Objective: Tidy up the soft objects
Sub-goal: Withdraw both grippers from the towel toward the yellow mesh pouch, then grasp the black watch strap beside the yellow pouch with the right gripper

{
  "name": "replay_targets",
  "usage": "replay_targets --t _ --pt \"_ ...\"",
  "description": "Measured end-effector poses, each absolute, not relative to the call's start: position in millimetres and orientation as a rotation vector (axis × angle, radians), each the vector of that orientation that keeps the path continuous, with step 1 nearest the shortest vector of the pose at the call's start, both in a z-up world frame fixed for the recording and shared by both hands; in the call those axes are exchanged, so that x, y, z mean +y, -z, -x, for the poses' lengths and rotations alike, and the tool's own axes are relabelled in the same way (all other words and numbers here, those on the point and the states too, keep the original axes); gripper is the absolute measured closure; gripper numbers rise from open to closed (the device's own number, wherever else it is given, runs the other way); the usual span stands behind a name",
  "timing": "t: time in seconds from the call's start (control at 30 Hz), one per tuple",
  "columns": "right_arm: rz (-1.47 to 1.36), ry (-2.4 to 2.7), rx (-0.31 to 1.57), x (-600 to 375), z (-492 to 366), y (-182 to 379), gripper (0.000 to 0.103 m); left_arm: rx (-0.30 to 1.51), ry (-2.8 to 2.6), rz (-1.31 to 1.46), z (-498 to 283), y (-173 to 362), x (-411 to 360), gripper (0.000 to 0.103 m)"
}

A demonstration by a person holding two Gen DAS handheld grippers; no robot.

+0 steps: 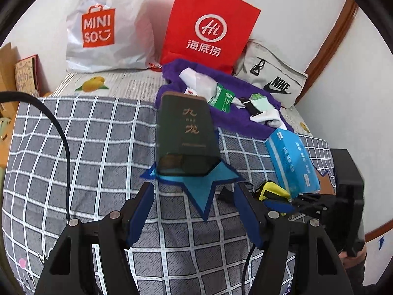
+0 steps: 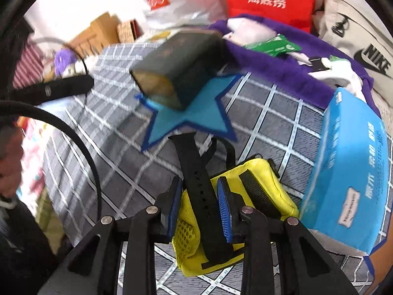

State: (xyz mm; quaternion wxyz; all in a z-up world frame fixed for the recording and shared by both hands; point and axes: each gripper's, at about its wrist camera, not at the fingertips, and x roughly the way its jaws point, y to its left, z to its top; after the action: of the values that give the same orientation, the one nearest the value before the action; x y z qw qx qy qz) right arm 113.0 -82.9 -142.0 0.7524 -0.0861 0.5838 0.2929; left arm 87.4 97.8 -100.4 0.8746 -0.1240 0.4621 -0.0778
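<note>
1. Right gripper [image 2: 199, 205]: jaws narrowed around the black strap [image 2: 196, 179], pads just beside it; whether they pinch it I cannot tell. Left gripper [image 1: 194, 211]: jaws wide, empty.
2. The strap lies across the yellow pouch [image 2: 248, 196] on the bed; this looks like the pick-up step.
3. Next calls for a firm pinch, then lifting.
4. Only the left view shows the whole purple cloth [image 1: 245, 123] pile.

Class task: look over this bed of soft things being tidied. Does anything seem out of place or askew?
Yes. A dark green box, rigid rather than soft, lies tipped on its side across a blue star patch on the checked bedspread. A black watch strap lies draped over the yellow pouch, between the right gripper's fingers.
</note>
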Motion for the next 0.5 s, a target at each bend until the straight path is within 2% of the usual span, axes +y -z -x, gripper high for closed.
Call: replay_targets --t 0.27,0.37,0.5 --pt "0.323 -0.645 1.267 -55 -119 151 0.069 0.965 0.160 0.285 -83 104 104 0.038" --pt "0.384 -0.650 1.232 -50 -118 151 0.082 0.959 0.166 0.286 -83 103 104 0.038" --pt "0.264 -0.682 1.218 -65 -120 131 0.084 0.961 0.164 0.271 -81 106 106 0.038"
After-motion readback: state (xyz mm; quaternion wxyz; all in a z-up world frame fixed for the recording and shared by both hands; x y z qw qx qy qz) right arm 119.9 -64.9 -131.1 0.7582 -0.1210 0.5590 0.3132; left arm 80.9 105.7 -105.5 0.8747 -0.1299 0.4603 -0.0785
